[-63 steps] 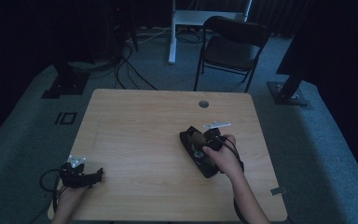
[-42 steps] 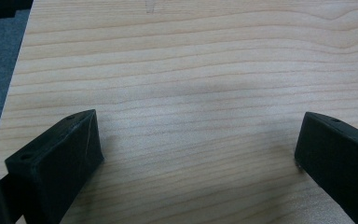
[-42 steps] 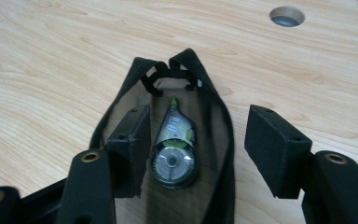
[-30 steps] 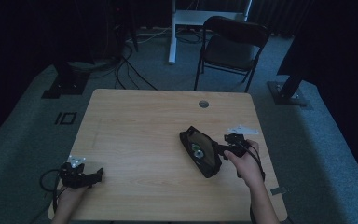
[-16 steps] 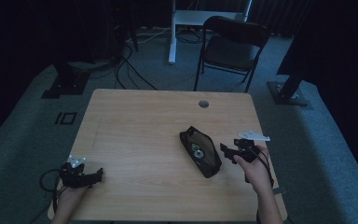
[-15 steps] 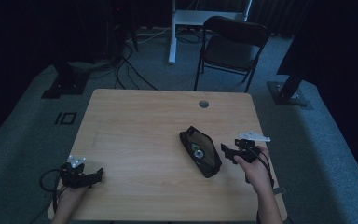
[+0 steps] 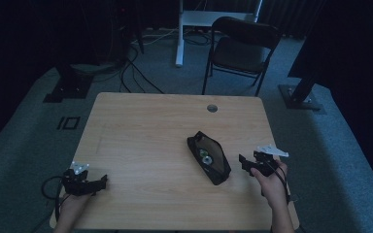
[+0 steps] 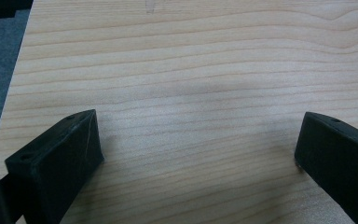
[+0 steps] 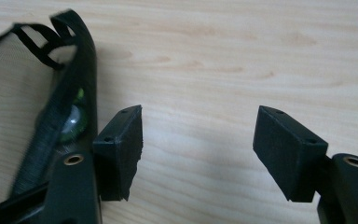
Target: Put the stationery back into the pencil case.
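Observation:
A black mesh pouch (image 7: 209,157) lies open on the wooden table (image 7: 150,126), right of centre, with a small round green and silver thing inside. My right gripper (image 7: 243,164) is just right of the pouch, low over the table, jaws pointing left. In the right gripper view the pouch (image 9: 51,93) lies beside the left jaw, and the right gripper (image 9: 198,144) is open over bare wood. My left gripper (image 7: 102,182) rests near the table's front left corner. In the left gripper view the left gripper (image 8: 196,154) stands wide open with nothing between its jaws.
A round cable hole (image 7: 212,108) sits near the table's far edge. Behind the table stand a dark folding chair (image 7: 243,48) and a white desk leg (image 7: 178,34). Cables and stand bases lie on the grey carpet around it.
My right hand has drawn away from the pouch, moving right and toward the table's front edge, and sunk lower. The pouch stays put and open. The left gripper has not moved.

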### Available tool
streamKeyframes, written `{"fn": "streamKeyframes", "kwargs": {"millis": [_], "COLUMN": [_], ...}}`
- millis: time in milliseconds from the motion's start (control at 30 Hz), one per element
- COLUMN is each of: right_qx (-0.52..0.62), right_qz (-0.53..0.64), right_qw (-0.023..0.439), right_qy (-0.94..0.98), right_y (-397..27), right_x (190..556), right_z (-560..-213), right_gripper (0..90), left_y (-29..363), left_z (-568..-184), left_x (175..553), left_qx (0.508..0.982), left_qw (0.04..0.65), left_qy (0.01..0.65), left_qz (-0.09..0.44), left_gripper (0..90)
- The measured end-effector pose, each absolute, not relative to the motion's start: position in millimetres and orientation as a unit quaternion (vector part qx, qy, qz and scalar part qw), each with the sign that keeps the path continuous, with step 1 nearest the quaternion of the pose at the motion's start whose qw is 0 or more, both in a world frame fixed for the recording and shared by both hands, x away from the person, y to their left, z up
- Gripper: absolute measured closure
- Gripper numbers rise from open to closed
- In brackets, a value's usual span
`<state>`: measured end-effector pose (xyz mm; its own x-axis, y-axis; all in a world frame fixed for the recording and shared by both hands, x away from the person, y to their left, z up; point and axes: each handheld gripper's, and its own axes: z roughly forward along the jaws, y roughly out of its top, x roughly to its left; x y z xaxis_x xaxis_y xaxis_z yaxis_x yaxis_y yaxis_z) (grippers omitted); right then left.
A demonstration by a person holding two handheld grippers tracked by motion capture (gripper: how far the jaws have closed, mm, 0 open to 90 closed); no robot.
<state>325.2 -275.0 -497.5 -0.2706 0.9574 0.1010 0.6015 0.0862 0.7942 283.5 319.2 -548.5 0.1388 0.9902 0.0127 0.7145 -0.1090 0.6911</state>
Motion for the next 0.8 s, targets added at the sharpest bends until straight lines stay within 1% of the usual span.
{"fn": "streamKeyframes", "kwargs": {"millis": [400,800], "right_qx": [0.576,0.584], "right_qz": [0.361,0.325], "right_qw": [0.235,0.232], "right_qy": [0.695,0.707], "right_y": [-288.9,-288.8], "right_x": [320.0,316.9], "right_z": [-523.3,-543.1], "right_gripper": [31.1,29.8], "left_y": [319.2,319.2], "left_z": [-548.5,-548.5], "left_x": [283.5,283.5], "left_qx": [0.702,0.702], "left_qw": [0.277,0.277], "left_qy": [0.607,0.607], "left_qz": [0.249,0.249], "left_gripper": [0.6,0.6]}}
